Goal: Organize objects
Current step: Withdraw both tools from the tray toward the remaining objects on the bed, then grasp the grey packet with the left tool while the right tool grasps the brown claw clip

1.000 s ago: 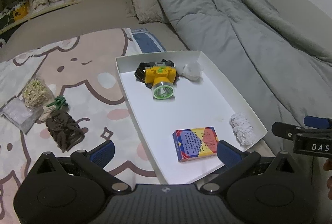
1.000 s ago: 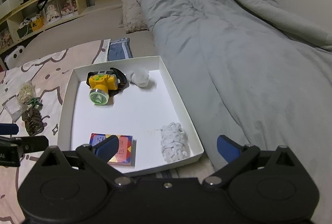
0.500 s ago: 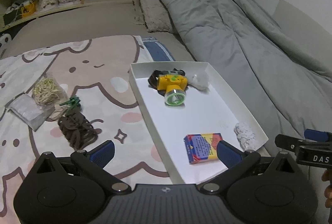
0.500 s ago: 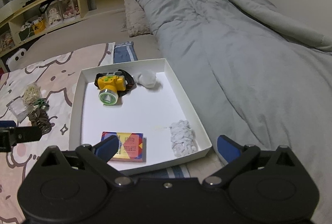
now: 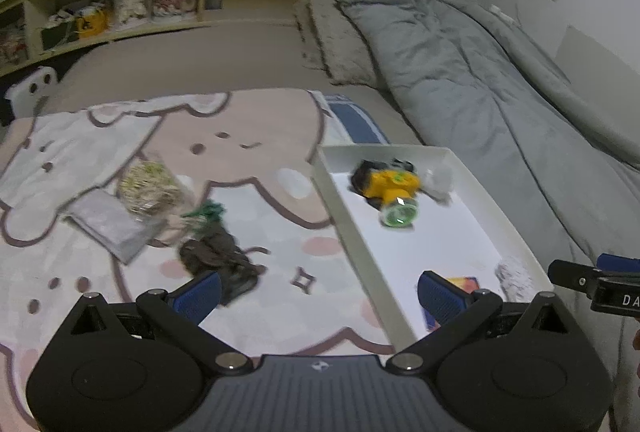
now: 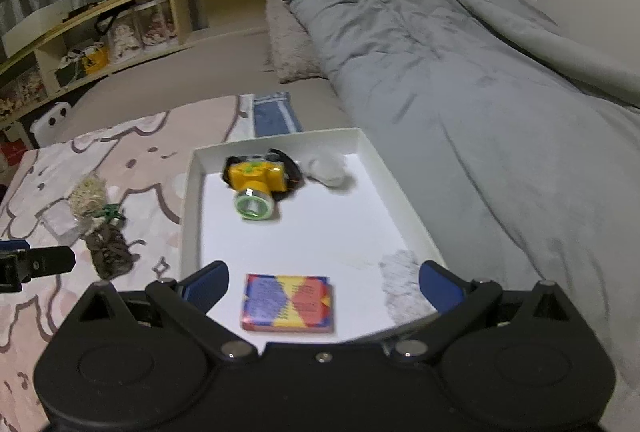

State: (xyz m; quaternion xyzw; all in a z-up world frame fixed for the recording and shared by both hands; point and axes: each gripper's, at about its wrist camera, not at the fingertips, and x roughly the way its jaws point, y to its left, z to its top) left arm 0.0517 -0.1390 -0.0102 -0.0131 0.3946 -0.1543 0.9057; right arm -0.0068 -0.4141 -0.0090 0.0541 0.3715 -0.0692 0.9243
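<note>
A shallow white tray (image 6: 192, 192) lies on a bed, between a pink cartoon-print blanket (image 5: 248, 128) on the left and a rumpled grey duvet (image 6: 460, 72) on the right. In the far end of the tray a yellow headlamp (image 6: 256, 180) with a green-ringed lens lies just beside a pale crumpled wad (image 6: 328, 170). In the near end a colourful box (image 6: 288, 302) lies flat, with a white knitted bundle (image 6: 402, 284) to its right against the tray's right wall. On the blanket, left of the tray, a loose cluster lies together: a clear bag (image 5: 108, 224), a tangle of pale rubber bands (image 5: 146, 186), a small green piece (image 5: 208, 212) and a heap of dark brown bands (image 5: 216, 256) (this view is motion-blurred, so finer detail is lost). The left gripper (image 5: 320, 292) hangs above the blanket and the tray's left wall, its blue-padded fingers spread wide with nothing between them. The right gripper (image 6: 326, 284) hangs over the tray's near end, fingers likewise wide apart and empty, the colourful box showing between them. Beyond the bed a wooden shelf (image 6: 132, 0) holds assorted items
</note>
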